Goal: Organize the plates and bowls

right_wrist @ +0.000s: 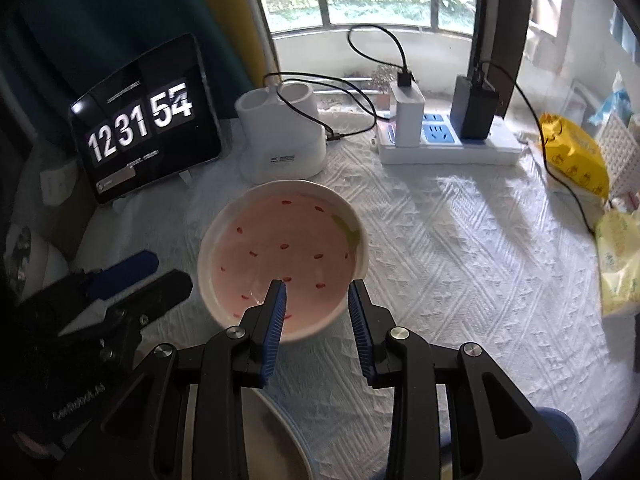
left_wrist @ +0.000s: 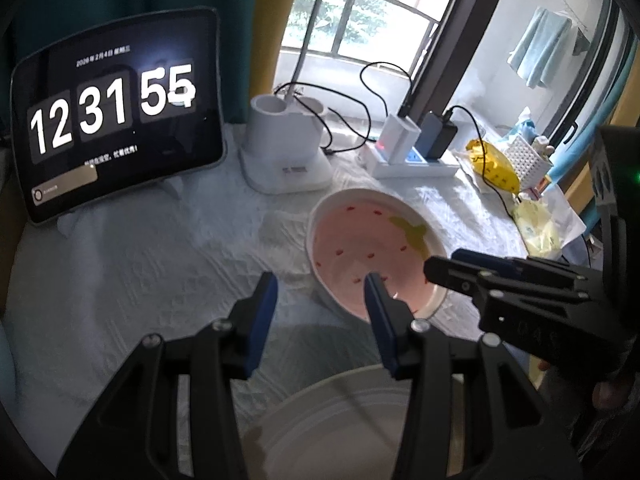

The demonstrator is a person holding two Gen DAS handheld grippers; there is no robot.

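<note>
We see a pink bowl (right_wrist: 282, 258) on the white-clothed counter (right_wrist: 460, 248), near a tablet (right_wrist: 146, 120). Both claws hover released and empty, the left claw (left_wrist: 320, 286) and right claw (right_wrist: 318, 292) above its near rim; a white plate (left_wrist: 332, 424) lies below them.

Your right gripper (right_wrist: 316, 300) hangs over the near rim of the pink bowl (right_wrist: 280, 248), its blue-padded jaws apart with nothing between them. The bowl sits on the white tablecloth (right_wrist: 460, 260). Just left of the bowl you see your left gripper (right_wrist: 144, 276), jaws also apart. Behind the bowl stands a white holder (right_wrist: 280, 144); a tablet (right_wrist: 144, 120) showing a clock leans behind and to the bowl's left. A power strip (right_wrist: 448, 144) lies behind and to its right. A white plate (right_wrist: 288, 436) shows under your jaws, nearer than the bowl.
</note>
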